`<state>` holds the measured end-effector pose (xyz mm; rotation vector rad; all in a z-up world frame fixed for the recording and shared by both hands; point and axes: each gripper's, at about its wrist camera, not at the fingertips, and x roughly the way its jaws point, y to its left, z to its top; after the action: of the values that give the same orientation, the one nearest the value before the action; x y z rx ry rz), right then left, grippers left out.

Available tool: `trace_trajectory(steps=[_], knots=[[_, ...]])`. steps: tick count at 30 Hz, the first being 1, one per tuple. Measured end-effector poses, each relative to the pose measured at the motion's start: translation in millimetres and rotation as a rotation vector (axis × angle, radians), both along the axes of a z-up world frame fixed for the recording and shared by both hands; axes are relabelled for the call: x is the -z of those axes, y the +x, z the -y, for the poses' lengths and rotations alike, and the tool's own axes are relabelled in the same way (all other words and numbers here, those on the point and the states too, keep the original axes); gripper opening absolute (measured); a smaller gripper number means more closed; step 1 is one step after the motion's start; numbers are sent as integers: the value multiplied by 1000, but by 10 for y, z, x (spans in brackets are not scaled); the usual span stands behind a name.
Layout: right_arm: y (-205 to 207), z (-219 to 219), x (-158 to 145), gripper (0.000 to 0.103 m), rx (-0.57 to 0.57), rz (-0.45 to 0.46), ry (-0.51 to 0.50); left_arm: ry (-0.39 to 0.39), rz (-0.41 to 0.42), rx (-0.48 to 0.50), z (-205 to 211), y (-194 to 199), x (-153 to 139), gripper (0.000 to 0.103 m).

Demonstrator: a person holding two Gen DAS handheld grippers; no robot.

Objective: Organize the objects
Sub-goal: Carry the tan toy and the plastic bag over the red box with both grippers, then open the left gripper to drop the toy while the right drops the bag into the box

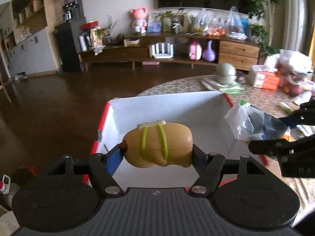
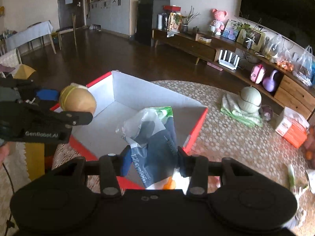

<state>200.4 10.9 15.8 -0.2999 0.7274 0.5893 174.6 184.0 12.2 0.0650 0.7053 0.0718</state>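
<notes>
Two grippers hover above the open box [image 2: 137, 98], each loaded for release inside. Left gripper [image 1: 157, 151] fingers clamp the tan toy [image 1: 157, 145] over the box's near-left corner; right gripper [image 2: 153, 157] fingers pinch the plastic bag [image 2: 151, 129] over its near-right edge.

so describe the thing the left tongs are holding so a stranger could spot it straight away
Find the big open box, white inside with red edges, on the patterned round table. Over its near left corner the left tongs clamp a tan, rounded toy, potato-like, with two yellow-green bands around it. The only other held item is a crumpled plastic bag, in the right tongs.
</notes>
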Motion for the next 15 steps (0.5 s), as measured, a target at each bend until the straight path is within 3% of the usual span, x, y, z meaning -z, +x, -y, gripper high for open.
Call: trace_trajectory(steps=[4, 8, 9, 11, 15], knots=[[137, -245, 104, 43, -15, 26, -52, 21, -50, -22, -133, 260, 107, 72], [237, -436, 184, 39, -41, 34, -86, 89, -105, -16, -165, 521, 235, 72], [255, -482, 205, 35, -57, 32, -90, 92, -114, -18, -179, 556, 265, 72], [307, -565, 263, 12, -81, 0, -93, 97, -138, -18, -182, 646, 310, 72], [396, -726, 472, 15, -95, -49, -144, 103, -190, 3, -191, 795, 403, 72]])
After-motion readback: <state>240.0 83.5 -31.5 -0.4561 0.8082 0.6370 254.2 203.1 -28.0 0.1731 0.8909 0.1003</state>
